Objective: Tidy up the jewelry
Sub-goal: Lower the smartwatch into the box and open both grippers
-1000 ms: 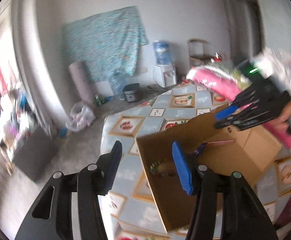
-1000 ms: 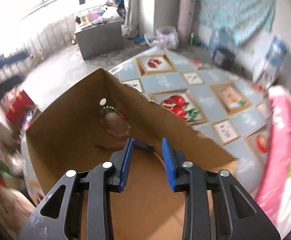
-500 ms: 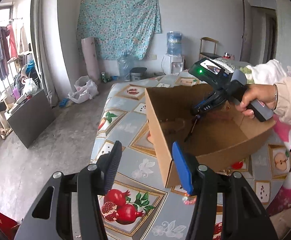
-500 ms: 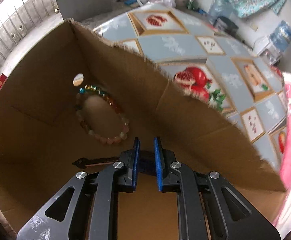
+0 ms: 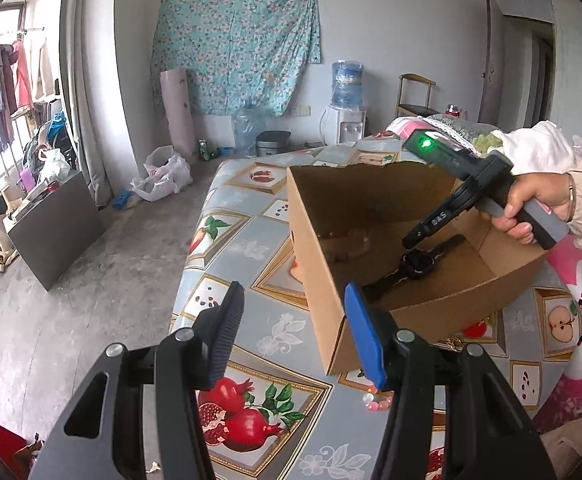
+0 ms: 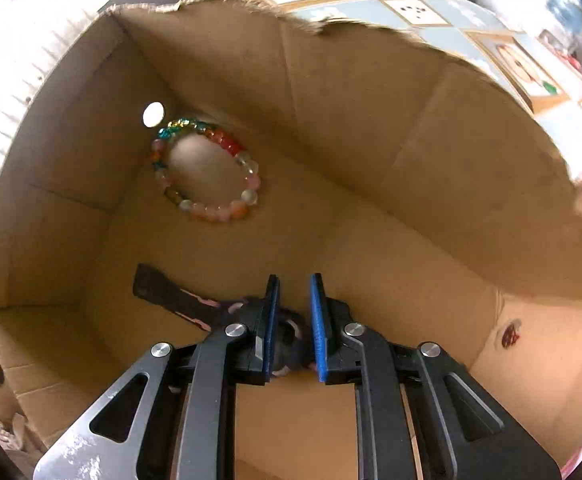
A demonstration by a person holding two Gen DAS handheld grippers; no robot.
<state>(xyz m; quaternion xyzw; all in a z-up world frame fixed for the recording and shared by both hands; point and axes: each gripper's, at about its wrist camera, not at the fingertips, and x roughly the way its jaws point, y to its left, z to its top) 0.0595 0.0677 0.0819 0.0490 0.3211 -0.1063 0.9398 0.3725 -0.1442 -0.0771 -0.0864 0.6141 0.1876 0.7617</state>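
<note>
Watch (image 6: 195,306) deposited in cardboard box (image 6: 371,128) — beaded bracelet (image 6: 207,168) already inside

Right gripper (image 6: 294,320) low over the box floor, jaws parted around the watch, apparently releasing it; left gripper (image 5: 291,328) spread wide, empty, outside the box — seemingly waiting; loose beads (image 5: 377,402) on tablecloth (image 5: 251,320).

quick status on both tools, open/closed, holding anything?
Left tool: open, empty, beside the brown cardboard box.
Right tool: inside the box, jaws part-open astride the black wristwatch; grip cannot be told.
</note>
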